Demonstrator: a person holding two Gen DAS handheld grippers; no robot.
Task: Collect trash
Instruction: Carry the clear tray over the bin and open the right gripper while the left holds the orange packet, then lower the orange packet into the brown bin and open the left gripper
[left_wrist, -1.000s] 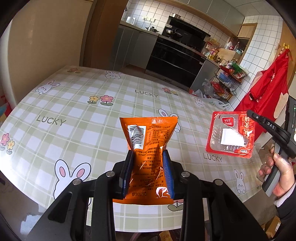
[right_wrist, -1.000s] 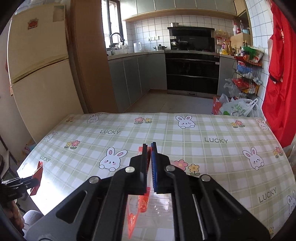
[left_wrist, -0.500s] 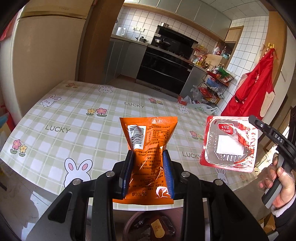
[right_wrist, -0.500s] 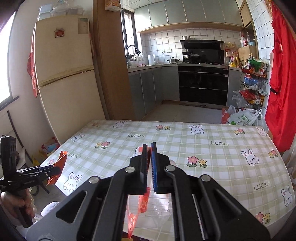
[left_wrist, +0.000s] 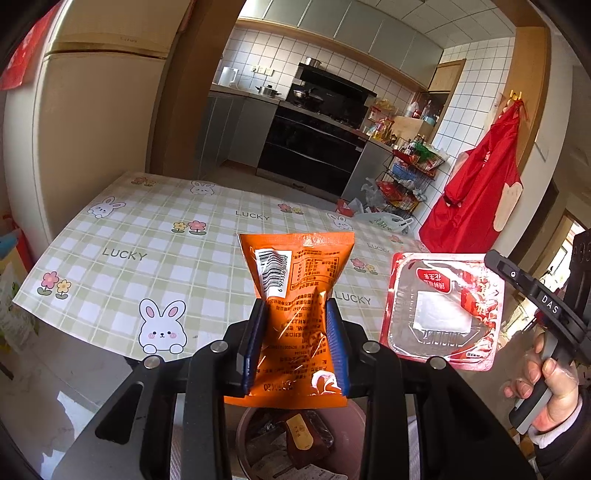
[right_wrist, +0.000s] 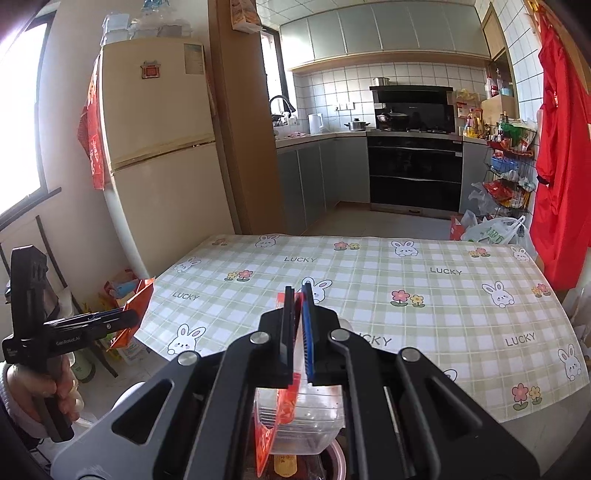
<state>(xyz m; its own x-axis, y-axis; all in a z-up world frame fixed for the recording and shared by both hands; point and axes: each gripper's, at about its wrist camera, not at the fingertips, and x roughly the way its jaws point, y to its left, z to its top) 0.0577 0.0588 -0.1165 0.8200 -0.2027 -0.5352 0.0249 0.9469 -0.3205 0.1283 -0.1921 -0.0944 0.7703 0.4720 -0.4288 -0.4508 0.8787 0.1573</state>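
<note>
Bin (left_wrist: 295, 439) sits lowest in both wrist views, right under the grippers, already holding wrappers and a brown packet. Probably why both items hang here: judged ready to drop.

Left gripper (left_wrist: 295, 343) is clamped on an orange snack pouch (left_wrist: 295, 291), blue pads pressing its sides, pouch upright with barcode facing the camera. Grip sits low on the pouch, so it stands clear above the jaws and its bottom edge hangs over the bin.

Right gripper (right_wrist: 298, 332) is pinched nearly closed on the thin rim of a clear plastic tray with red film (right_wrist: 295, 413); tray hangs edge-on below the jaws, over the bin.

View differences: left camera shows the tray (left_wrist: 443, 310) flat-on, label and peeled film readable, plus the right hand (left_wrist: 546, 391) on its handle. Right camera shows it only as a sliver, but catches the left gripper (right_wrist: 129, 317) side-on with the pouch (right_wrist: 133, 314) by the table (right_wrist: 369, 288) corner.

Table beyond looks cleared of trash. Kitchen counters and a red apron (left_wrist: 476, 192) behind.
</note>
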